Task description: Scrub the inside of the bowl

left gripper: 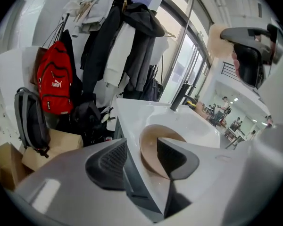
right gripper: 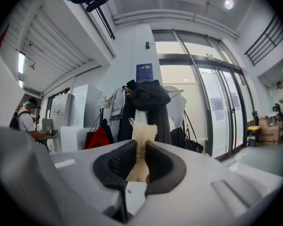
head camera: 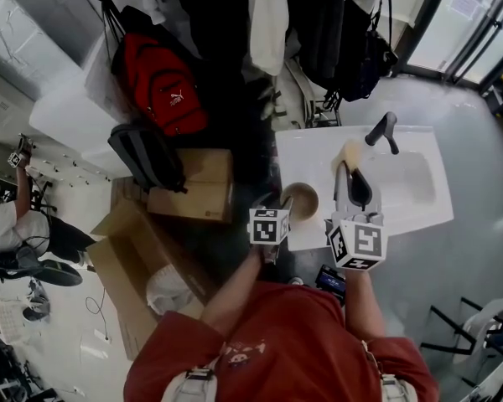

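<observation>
Down on the white sink counter (head camera: 310, 145), the tan bowl (head camera: 302, 199) sits at the near-left corner, beside the basin. The left gripper (left gripper: 141, 159) has its jaws spread wide, the bowl's near rim showing between them, unpressed. The right gripper (right gripper: 140, 161) is clamped on a pale scrubbing sponge (right gripper: 143, 134)

- Above the sink (head camera: 411, 212) basin we have free room; only the black faucet (head camera: 384, 131) rises at the sink's back edge.
- The bowl (head camera: 302, 199) fills the sink's front left corner, mouth up.
- Our right gripper (head camera: 356, 187), clamping a sponge (head camera: 350, 153), hangs over the sink's left part, beside the bowl.
- Cardboard boxes (head camera: 193, 193) crowd the floor left of the sink; coats (head camera: 318, 15) hang behind it.
</observation>
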`<state>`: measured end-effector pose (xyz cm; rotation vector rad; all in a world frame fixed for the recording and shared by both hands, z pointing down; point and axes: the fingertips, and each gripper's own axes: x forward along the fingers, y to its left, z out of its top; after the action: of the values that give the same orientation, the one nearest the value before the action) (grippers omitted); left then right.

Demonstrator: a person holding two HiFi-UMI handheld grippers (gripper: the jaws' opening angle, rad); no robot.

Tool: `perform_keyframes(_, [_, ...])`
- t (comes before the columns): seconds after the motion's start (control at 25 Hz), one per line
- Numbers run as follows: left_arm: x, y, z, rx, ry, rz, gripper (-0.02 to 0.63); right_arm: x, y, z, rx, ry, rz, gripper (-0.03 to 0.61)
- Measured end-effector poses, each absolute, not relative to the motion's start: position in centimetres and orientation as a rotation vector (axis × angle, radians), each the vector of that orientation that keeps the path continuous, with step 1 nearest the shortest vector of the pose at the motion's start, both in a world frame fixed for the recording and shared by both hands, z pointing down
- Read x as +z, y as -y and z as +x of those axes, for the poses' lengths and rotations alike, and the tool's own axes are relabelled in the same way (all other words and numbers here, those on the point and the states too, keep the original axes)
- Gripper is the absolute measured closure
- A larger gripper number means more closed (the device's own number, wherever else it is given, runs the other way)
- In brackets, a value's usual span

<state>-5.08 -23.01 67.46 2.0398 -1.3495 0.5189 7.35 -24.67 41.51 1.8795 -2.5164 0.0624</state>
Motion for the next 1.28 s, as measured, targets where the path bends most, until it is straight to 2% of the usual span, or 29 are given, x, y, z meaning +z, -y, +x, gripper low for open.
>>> perform_keyframes(0.24, [68.4, 22.6, -4.9, 0.505, 1.303, 2.001, 0.411, 41.5, 24.9, 7.3, 0.06, 2.513, 1.883, 0.528])
perform_keyframes(0.76, [69.0, 22.5, -4.6, 0.481, 1.308, 1.968, 0.539, 41.7, 24.8, 7.2, 0.058, 2.508, 1.874, 0.528])
perform_keyframes(1.08, [69.1, 22.5, -4.3, 0.499, 1.321, 1.97, 0.583, 41.8, 24.8, 7.5, 0.059, 2.503, 1.877, 0.528])
perform_keyframes(1.28, [69.0, 22.6, -4.1, 0.505, 1.321, 1.968, 0.586, 41.8, 24.7, 7.7, 0.056, 2.504, 1.877, 0.528])
